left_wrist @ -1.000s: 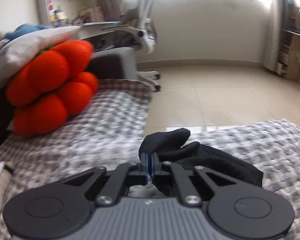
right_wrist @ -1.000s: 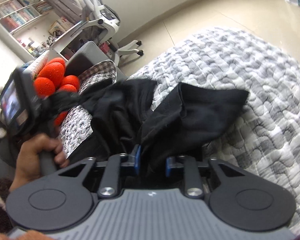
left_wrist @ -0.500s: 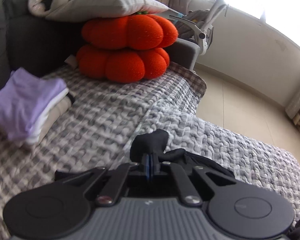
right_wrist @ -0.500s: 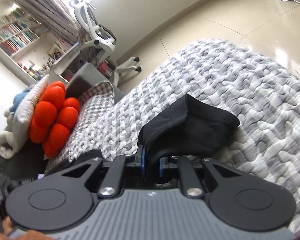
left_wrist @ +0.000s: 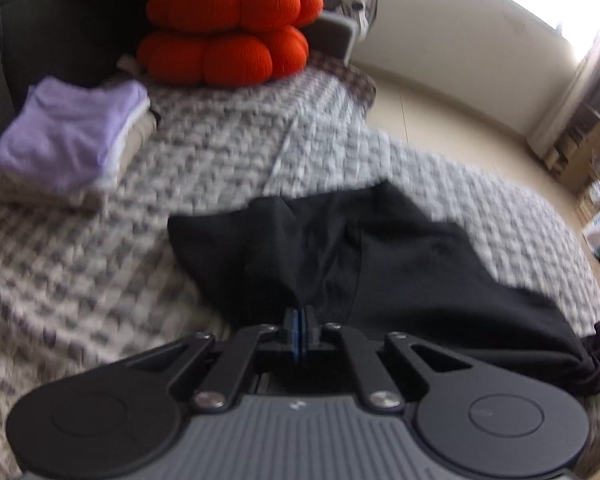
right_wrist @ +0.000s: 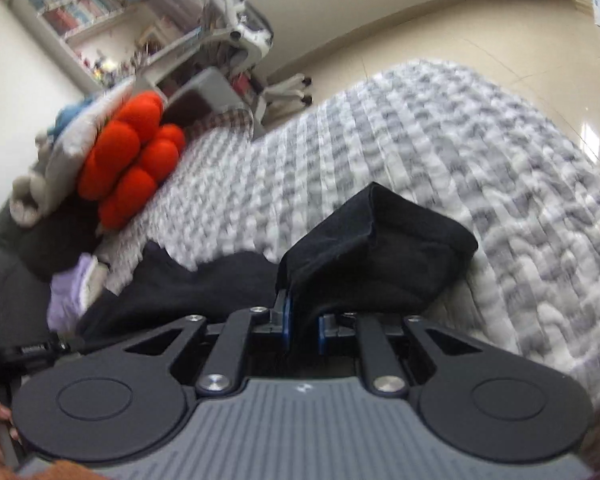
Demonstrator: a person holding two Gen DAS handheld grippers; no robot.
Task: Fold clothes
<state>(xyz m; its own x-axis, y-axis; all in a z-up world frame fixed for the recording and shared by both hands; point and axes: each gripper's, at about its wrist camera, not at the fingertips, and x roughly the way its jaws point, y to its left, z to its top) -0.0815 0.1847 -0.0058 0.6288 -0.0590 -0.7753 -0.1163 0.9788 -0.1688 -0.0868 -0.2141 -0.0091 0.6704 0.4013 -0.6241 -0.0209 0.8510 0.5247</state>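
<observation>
Black garment (left_wrist: 400, 264) lay stretched across the quilt (left_wrist: 228, 168), pinched at either end; the left hand-held gripper (left_wrist: 300, 322) was clamped tight on one edge, the right hand-held gripper (right_wrist: 302, 320) gripped a bunched end; keeping even tension and lowering both together should lay it flat, I judged.

Grey-and-white quilted cover (left_wrist: 228, 160) spread over a bed. Two orange pumpkin-shaped cushions (left_wrist: 228, 28) stacked at its far end, a pale pillow (right_wrist: 80, 136) on top. White office chair (right_wrist: 244, 32) on the glossy tiled floor (right_wrist: 480, 40); bookshelves (right_wrist: 80, 12) along the wall.
</observation>
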